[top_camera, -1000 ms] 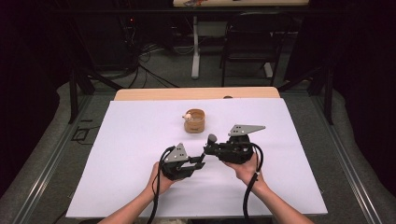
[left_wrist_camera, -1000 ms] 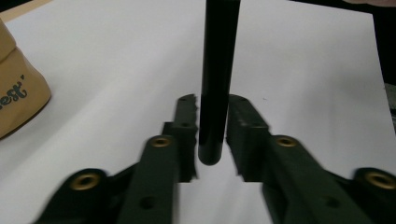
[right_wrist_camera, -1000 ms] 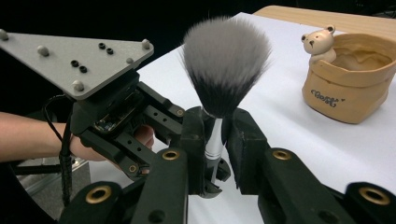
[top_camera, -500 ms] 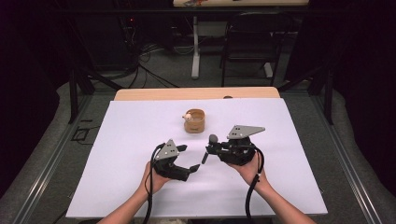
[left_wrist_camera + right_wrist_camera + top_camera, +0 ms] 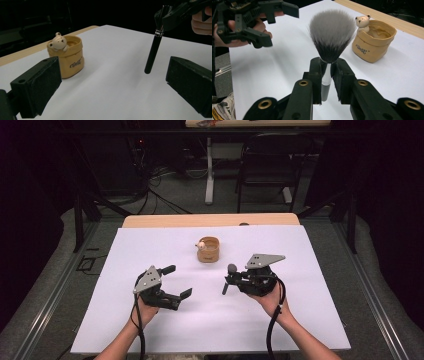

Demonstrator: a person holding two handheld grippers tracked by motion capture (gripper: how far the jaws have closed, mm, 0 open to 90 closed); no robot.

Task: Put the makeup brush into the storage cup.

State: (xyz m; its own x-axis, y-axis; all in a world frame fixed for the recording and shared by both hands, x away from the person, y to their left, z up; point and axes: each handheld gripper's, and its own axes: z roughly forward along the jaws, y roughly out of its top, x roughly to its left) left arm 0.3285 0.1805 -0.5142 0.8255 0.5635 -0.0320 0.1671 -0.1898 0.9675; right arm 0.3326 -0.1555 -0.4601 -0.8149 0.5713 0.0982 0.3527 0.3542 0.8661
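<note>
Your right gripper (image 5: 231,282): clamped on brush (image 5: 329,45) ferrule | left gripper (image 5: 175,282): jaws apart, beside it | risk: brush pivots, misses pot (image 5: 209,250) ahead.

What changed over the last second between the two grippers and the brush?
The left gripper drew back to the left, away from the right gripper, jaws now open. The right gripper stays shut on the brush, bristles up, handle hanging down. The bear pot has not moved.
</note>
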